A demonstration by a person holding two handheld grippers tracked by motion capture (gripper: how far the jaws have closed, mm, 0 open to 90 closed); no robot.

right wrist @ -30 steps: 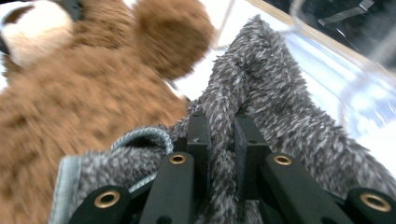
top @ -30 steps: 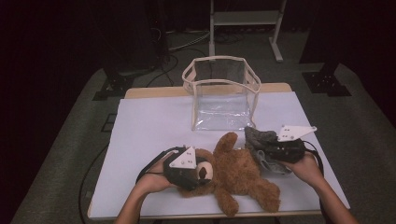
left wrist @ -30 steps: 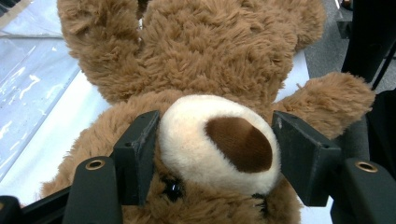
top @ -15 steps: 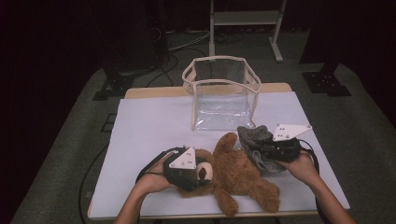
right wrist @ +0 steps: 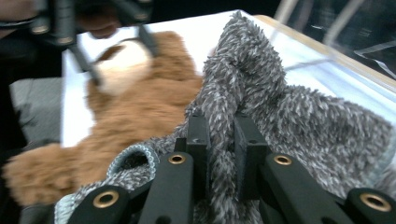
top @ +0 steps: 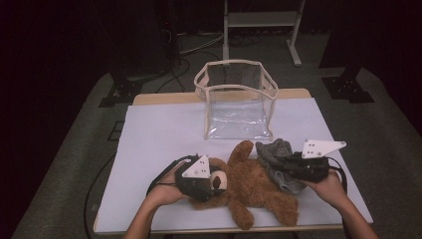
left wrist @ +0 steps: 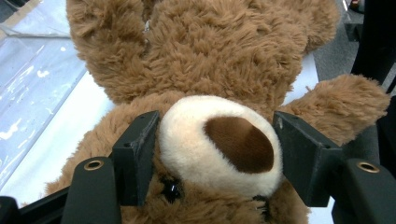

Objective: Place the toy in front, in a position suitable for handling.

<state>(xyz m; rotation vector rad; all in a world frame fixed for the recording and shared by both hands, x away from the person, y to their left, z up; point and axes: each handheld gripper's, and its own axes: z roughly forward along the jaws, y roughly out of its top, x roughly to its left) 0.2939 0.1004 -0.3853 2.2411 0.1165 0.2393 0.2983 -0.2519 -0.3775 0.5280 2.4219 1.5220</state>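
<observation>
Now: left gripper [left wrist: 212, 154] clamps bear [top: 254, 186] snout; right gripper [right wrist: 219, 140] pinches grey cloth [right wrist: 280, 116] beside bear, nearer pouch [top: 238, 102].

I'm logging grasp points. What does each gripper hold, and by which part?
Left gripper: teddy bear, clamped at the muzzle. Right gripper: grey fuzzy cloth, pinched on a raised fold.

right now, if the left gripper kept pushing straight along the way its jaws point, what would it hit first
The left gripper already straddles the teddy bear's snout, so it would press into the bear's face at once. Past the bear lies the grey knit garment pinched in the right gripper, though depth there is hard to judge.
</observation>
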